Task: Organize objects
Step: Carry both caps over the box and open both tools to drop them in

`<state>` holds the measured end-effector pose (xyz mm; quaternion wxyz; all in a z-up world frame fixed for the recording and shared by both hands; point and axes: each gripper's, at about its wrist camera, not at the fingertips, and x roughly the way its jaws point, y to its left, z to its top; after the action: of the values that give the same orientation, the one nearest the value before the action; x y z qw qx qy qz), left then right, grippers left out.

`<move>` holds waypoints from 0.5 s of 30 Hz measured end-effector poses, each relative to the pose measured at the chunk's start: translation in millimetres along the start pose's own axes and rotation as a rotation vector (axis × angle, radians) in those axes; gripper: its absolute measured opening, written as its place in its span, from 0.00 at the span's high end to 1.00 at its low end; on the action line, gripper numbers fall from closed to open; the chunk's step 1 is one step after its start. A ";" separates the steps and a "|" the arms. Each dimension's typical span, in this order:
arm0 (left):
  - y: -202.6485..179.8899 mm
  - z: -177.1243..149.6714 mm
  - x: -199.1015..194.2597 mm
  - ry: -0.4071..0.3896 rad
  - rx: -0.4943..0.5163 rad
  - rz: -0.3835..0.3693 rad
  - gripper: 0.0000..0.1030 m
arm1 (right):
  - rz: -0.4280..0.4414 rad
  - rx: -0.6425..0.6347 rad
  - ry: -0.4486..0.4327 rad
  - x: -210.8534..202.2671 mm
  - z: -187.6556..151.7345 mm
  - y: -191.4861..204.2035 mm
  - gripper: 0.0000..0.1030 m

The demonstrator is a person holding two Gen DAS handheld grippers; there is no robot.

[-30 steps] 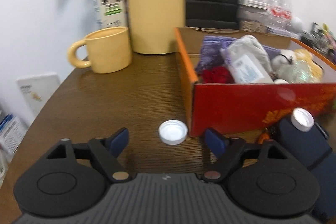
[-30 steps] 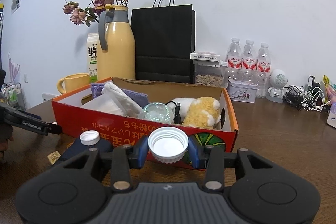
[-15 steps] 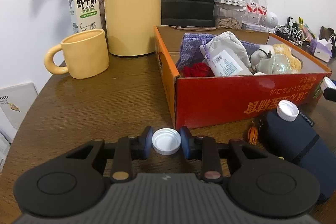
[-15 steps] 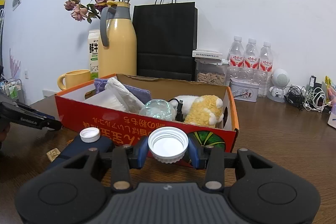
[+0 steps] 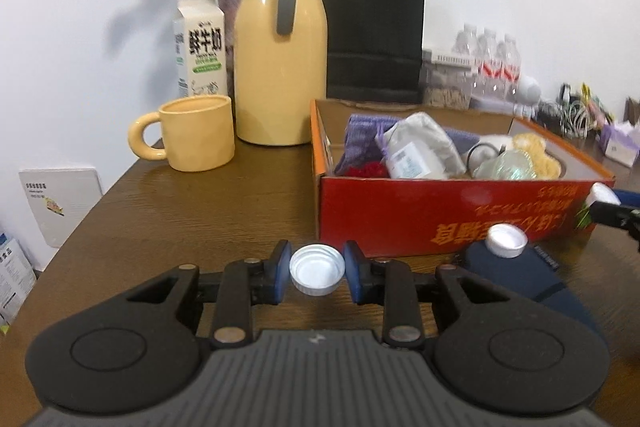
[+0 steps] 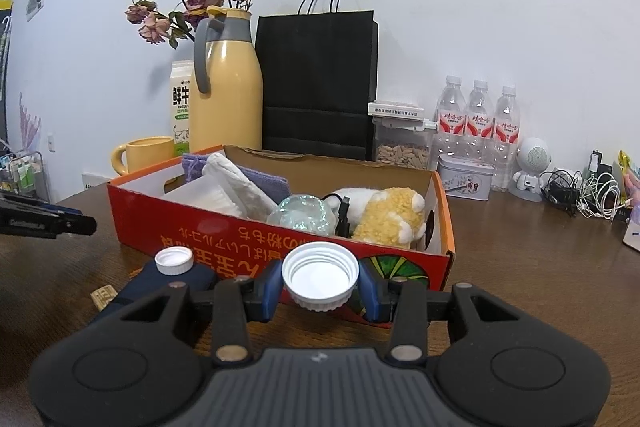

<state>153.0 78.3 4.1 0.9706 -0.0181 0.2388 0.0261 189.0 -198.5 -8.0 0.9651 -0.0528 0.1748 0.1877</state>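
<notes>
My left gripper (image 5: 317,273) is shut on a small white bottle cap (image 5: 317,269), held open side up just above the wooden table. My right gripper (image 6: 320,281) is shut on a larger white cap (image 6: 319,274), hollow side facing me, in front of the red cardboard box (image 6: 256,235). The box (image 5: 440,215) holds a purple cloth, a grey pouch, a clear glassy ball and a plush toy. A dark blue bottle with a white cap (image 5: 506,241) lies on the table before the box, also seen in the right wrist view (image 6: 174,261).
A yellow mug (image 5: 196,139), a yellow thermos jug (image 5: 280,67), a milk carton (image 5: 200,55) and dried flowers stand at the back left. A black paper bag (image 6: 316,83), water bottles (image 6: 478,115), a tin and tangled cables (image 6: 584,191) line the far wall.
My left gripper closed on the small white cap that lay on the table, then lifted it and tilted up, bringing the jug and bag into view. The right gripper kept still with its cap.
</notes>
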 end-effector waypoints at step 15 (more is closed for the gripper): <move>-58.2 -12.7 -45.7 -0.089 -0.033 -0.026 0.71 | 0.040 -0.016 -0.064 -22.1 1.4 9.9 0.62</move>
<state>110.1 17.7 15.3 0.9800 -0.0361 0.1947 0.0183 166.5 -196.7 0.8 0.9658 -0.0508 0.1435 0.2099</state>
